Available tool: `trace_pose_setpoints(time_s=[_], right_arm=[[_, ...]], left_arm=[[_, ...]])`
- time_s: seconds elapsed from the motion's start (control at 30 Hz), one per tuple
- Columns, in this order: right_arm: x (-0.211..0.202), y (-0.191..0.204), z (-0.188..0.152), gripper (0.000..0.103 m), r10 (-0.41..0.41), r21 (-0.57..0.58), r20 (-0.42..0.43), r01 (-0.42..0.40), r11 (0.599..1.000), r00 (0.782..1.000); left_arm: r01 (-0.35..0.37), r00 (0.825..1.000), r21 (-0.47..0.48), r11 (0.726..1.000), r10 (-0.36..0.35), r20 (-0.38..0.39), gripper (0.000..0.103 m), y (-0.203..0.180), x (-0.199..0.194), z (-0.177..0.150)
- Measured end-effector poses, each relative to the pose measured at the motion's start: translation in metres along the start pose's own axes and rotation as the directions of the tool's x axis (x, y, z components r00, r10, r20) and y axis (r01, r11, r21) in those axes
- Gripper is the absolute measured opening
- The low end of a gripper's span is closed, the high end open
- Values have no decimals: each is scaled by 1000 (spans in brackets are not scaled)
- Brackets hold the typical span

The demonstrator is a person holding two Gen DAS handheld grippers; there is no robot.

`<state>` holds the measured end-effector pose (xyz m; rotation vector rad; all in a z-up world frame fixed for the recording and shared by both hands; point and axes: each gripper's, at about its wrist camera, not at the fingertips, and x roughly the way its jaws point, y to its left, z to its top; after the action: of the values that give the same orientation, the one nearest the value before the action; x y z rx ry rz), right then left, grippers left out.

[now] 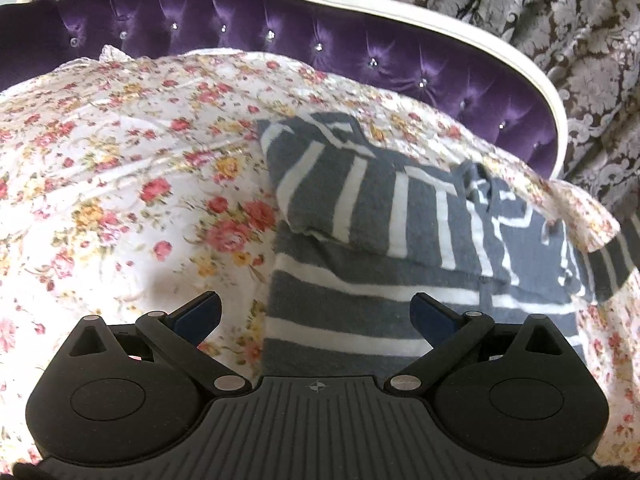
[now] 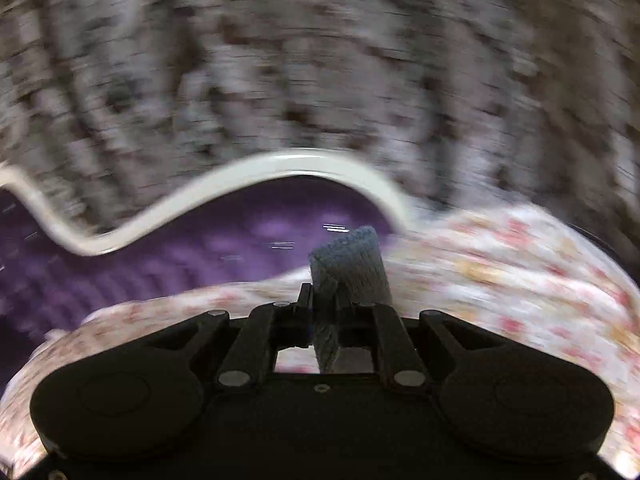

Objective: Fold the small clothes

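Note:
A grey garment with white stripes (image 1: pixel 372 216) lies partly folded on the floral bedspread (image 1: pixel 120 184), with one sleeve turned over its body. My left gripper (image 1: pixel 316 316) hovers just above its near edge, wide open, with nothing between the blue pads (image 1: pixel 200 314). At the far right of the left wrist view a striped piece of the garment (image 1: pixel 616 260) is lifted off the bed. In the blurred right wrist view my right gripper (image 2: pixel 332 300) is shut on a fold of the grey garment (image 2: pixel 352 260), which sticks up past the fingertips.
A purple tufted headboard (image 1: pixel 280 36) with a white curved frame (image 1: pixel 440 28) stands behind the bed. Patterned grey and brown curtains (image 1: pixel 540 40) hang beyond it. The headboard (image 2: pixel 200 248) and curtains (image 2: pixel 280 60) are smeared by motion in the right wrist view.

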<state>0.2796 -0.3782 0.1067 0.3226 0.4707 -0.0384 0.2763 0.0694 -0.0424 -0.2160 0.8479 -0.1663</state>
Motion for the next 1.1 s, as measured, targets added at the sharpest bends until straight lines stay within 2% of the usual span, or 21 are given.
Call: trace_pose_setpoints(time_s=[0.13, 0.27, 0.43, 0.63, 0.73, 0.8, 0.87, 0.97, 1.1], right_arm=[[21, 78, -9, 17, 161, -81, -50, -165, 983, 986], [54, 148, -40, 17, 280, -109, -129, -294, 949, 951], [99, 211, -90, 17, 335, -147, -240, -376, 915, 911], [140, 247, -148, 19, 340, -179, -372, -426, 887, 864], [144, 248, -169, 28, 376, -161, -421, -476, 864, 825], [137, 243, -173, 41, 408, -150, -427, -508, 848, 807], [128, 231, -170, 60, 436, -138, -399, -523, 841, 807], [119, 208, -160, 60, 430, -114, -353, -495, 861, 831], [112, 159, -145, 60, 326, -104, -280, -367, 925, 903]], left_arm=[[-3, 1000, -11, 1000, 4, 21, 102, 7, -9, 4], [-13, 999, -19, 1000, 14, 40, 102, 14, -15, 8], [-29, 998, -32, 999, 31, 53, 102, 23, -20, 10], [-36, 998, -59, 998, 39, 50, 102, 32, -20, 12], [-35, 998, -66, 997, 38, 44, 102, 34, -19, 12], [-40, 998, -64, 997, 42, 41, 102, 34, -18, 12], [-47, 998, -56, 997, 50, 40, 102, 33, -16, 11], [-57, 998, -43, 997, 59, 38, 102, 32, -13, 11], [-58, 998, -35, 998, 59, 32, 102, 31, -10, 10]])
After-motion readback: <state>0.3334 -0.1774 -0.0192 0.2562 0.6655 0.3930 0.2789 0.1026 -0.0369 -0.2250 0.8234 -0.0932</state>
